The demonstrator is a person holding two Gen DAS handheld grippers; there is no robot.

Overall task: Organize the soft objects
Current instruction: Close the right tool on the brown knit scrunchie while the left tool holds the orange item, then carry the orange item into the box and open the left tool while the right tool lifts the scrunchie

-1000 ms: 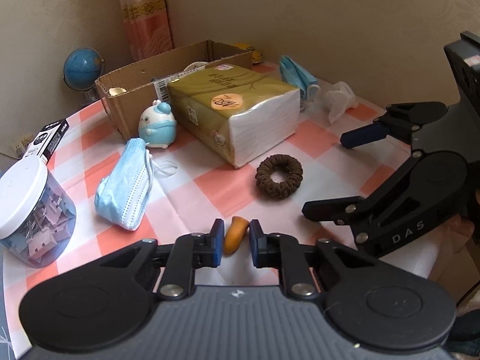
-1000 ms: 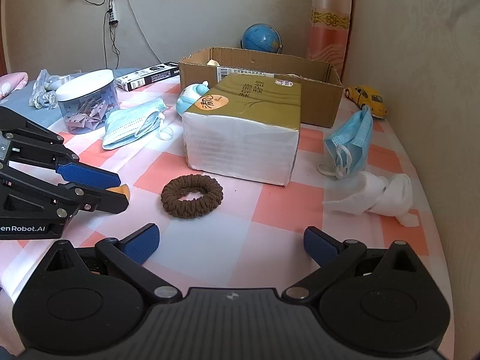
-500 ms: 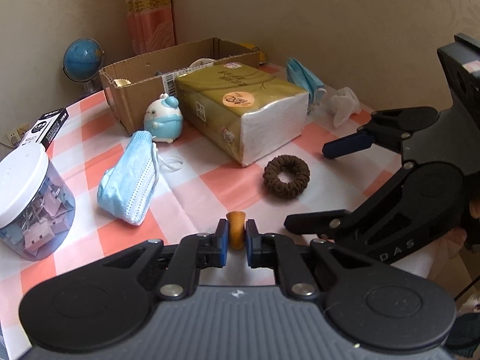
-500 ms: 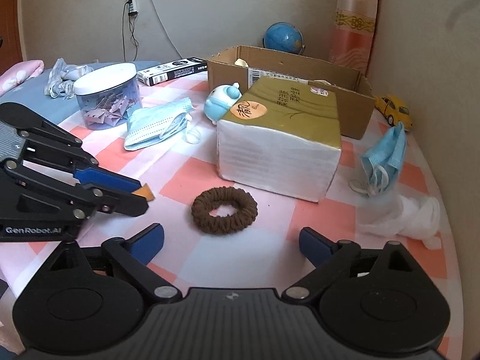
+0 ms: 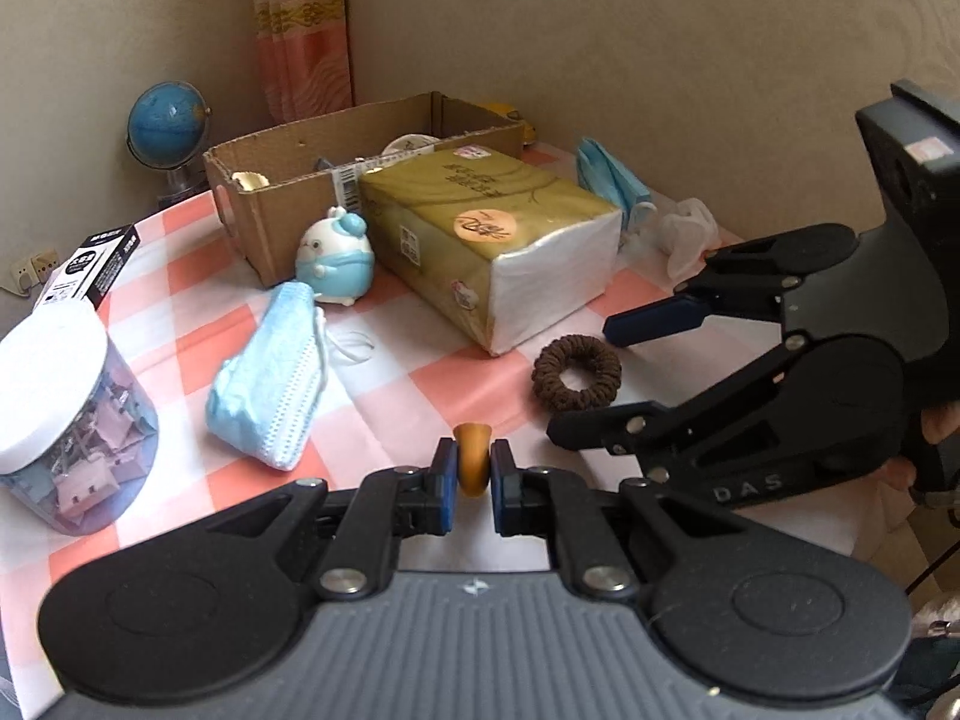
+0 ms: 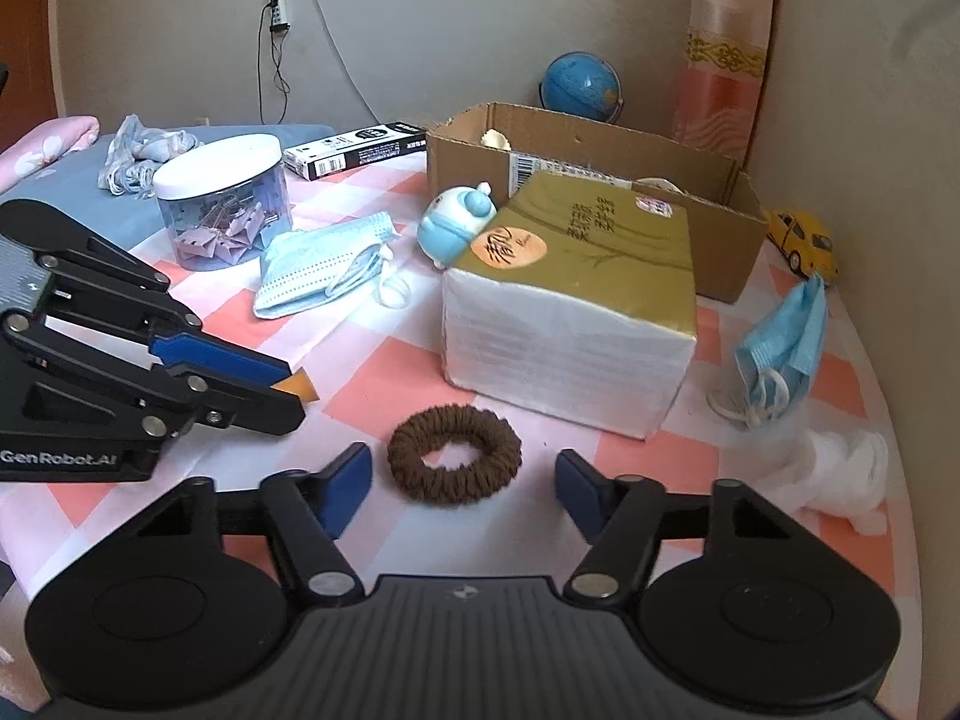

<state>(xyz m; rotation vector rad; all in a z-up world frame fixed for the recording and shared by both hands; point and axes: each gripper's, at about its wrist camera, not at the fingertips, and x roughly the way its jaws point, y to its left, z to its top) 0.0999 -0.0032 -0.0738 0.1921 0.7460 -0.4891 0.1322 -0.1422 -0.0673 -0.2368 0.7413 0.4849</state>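
Beige walls and a pink striped curtain (image 6: 726,42) close off the far corner behind a table spread with a pink-and-white checked cloth (image 6: 372,354). Going left to right in the right wrist view, a clear jar of binder clips (image 6: 225,204) with a white lid stands at the far left, and a black-and-white carton (image 6: 354,150) lies behind it. Just right of the jar a folded blue face mask (image 6: 321,270) lies flat, its ear loop trailing toward a small blue-and-white plush toy (image 6: 456,225). The toy leans against a gold-wrapped tissue pack (image 6: 570,306), which sits in front of an open cardboard box (image 6: 600,180); a blue globe (image 6: 581,84) stands behind the box. Right of the pack a second blue mask (image 6: 786,348) lies beside a yellow toy car (image 6: 804,240), and a crumpled white tissue (image 6: 840,474) rests near the table edge.

The left gripper (image 5: 474,480) has its pads pressed together on a small orange soft piece (image 5: 473,462), which stands upright between them, above the cloth. A brown hair scrunchie (image 6: 454,456) lies flat on the cloth in front of the tissue pack, directly between the fingers of the right gripper (image 6: 462,480). Those jaws are closing, with a gap on each side of the ring; the pads do not touch it. In the left wrist view the right gripper's blue pad hangs just over the scrunchie.
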